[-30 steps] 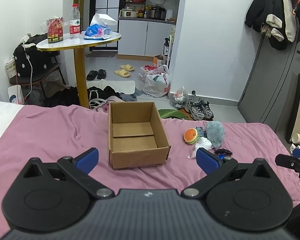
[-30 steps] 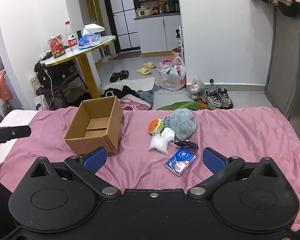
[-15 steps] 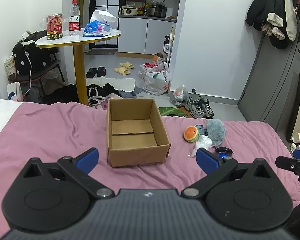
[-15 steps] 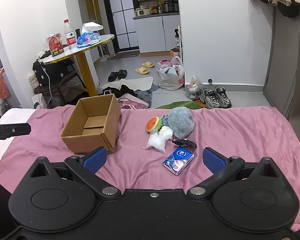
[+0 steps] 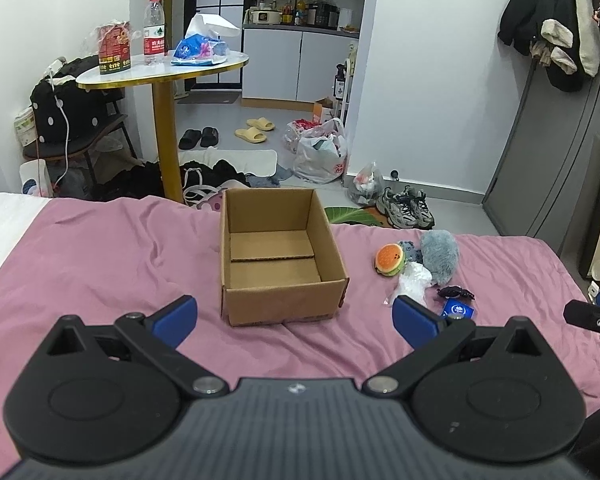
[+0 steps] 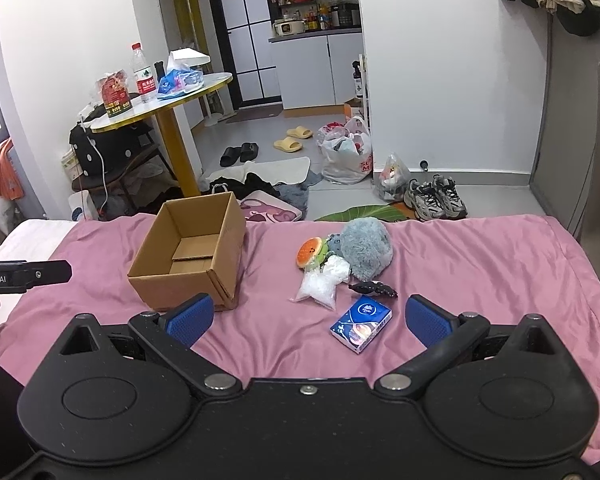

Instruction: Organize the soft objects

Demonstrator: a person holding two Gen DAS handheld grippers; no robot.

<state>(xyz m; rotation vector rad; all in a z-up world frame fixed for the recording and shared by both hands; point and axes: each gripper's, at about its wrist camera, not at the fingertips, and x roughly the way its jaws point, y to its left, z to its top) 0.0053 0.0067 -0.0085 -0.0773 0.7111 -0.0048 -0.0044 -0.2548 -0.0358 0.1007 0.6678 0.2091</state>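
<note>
Directly ahead of the left claw [image 5: 294, 316], between its spread blue pads, sits the cardboard box [image 5: 278, 256] on the pink bedspread [image 5: 100, 264]; it is empty. Compared with a second ago the box stands a little farther from the left claw and more of the room shows above it, so this claw has drawn back slightly or tipped up. Its jaws are wide apart and hold nothing.

Ahead of the right claw [image 6: 308, 320], also spread wide and empty, lies the cluster of soft items: burger plush [image 6: 312, 253], grey furry plush [image 6: 367, 249], clear plastic packet [image 6: 319, 286], black hair clip [image 6: 373, 289] and, nearest the claw, blue tissue pack [image 6: 362, 323]. The tissue pack now lies closer between the pads than before, so this claw has advanced.

Assessment: nothing has been moved into the box. The right claw appears to be lining up on the tissue pack for a first pick.
</note>
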